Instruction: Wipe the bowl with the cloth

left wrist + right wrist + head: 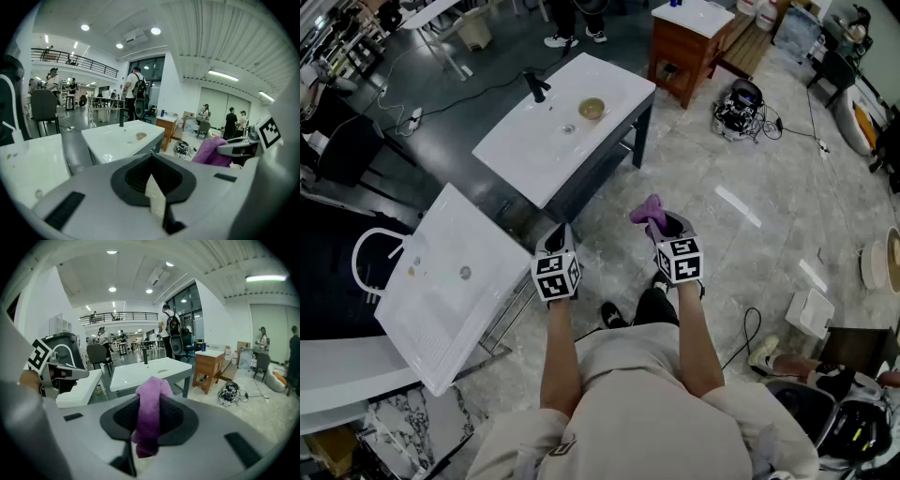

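**Cloth in right claw, bowl well off: handling notes**

Right claw (146, 439): clamped on the purple cloth (150, 418). The pinch is around the cloth's middle. One rounded lobe stands up above the jaws and a shorter tail hangs below.

Left claw (154, 199): jaws together, nothing between them.

I hold both claws in the air side by side, over the floor.

Bowl (592, 109): small, tan, upright on the white surface (530, 155), to the right of the black tap (536, 86). It is well apart from both claws and not touching the cloth. I cannot tell whether there is anything inside it from here.

Handling, my judgement:
- **Cloth:** it looks soft, light and limp, and it should bunch and fold rather than push back. The upstanding lobe is the natural working face. If I press hard, the cloth may drag out through the jaws, so I keep the strokes light.
- **Bowl:** it reads as rigid and light. I cannot tell the material, so I treat it as breakable.
- **Risk on the surface:** the surface is glossy, so I expect the bowl to slide or spin under a one-sided wipe.
- **Where to hold:** I take the rim with the left claw, one jaw inside and one outside. I take it on the left side with a modest squeeze, which leaves the hollow open for the cloth.
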Motion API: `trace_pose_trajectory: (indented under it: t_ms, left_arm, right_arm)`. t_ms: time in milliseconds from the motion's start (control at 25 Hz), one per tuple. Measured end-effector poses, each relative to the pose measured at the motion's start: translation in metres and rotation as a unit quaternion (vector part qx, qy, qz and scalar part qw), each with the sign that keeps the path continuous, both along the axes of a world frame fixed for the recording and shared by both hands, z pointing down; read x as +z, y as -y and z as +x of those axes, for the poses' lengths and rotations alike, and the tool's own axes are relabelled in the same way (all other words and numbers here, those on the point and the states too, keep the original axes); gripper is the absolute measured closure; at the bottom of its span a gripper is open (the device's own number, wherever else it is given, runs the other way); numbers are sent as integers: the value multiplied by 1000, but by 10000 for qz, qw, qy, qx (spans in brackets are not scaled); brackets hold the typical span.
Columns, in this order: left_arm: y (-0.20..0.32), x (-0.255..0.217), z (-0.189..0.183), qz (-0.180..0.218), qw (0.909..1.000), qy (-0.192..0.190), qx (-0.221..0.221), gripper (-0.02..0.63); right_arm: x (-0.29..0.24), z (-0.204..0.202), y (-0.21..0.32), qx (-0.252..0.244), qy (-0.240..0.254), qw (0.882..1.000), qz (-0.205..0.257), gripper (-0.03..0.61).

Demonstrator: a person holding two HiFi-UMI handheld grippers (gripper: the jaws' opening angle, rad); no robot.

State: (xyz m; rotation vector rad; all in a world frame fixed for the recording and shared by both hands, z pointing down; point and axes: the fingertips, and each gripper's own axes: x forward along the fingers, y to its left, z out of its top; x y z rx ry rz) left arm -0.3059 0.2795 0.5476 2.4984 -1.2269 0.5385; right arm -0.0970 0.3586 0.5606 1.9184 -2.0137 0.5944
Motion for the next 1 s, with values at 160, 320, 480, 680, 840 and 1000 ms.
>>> trace_pose_trajectory:
  t_ms: [160,320,480,680,840,1000]
  left_arm:
    - [4,-9,2,42,10000,-20,13,607]
    - [4,-12,2,45,10000,-23,51,607]
    - [9,-6,3,-97,9999,-27,-13,607]
    - [28,2,8,-203,9998,49,-76,607]
    - [45,11,21,-348,9991,223,-67,607]
    - [69,16,43,-394,9988,285,-6,607]
  right_arm:
    - [-5,0,-1,19,26,10000,29,488]
    - [-7,3,-1,131,86,9998,89,488]
    - [0,12,0,387,301,9987,97,488]
    - [4,25,17,458,544,9974,115,486]
    - [2,44,37,462,626,9969,124,486]
    - [5,68,66,512,631,9967,81,486]
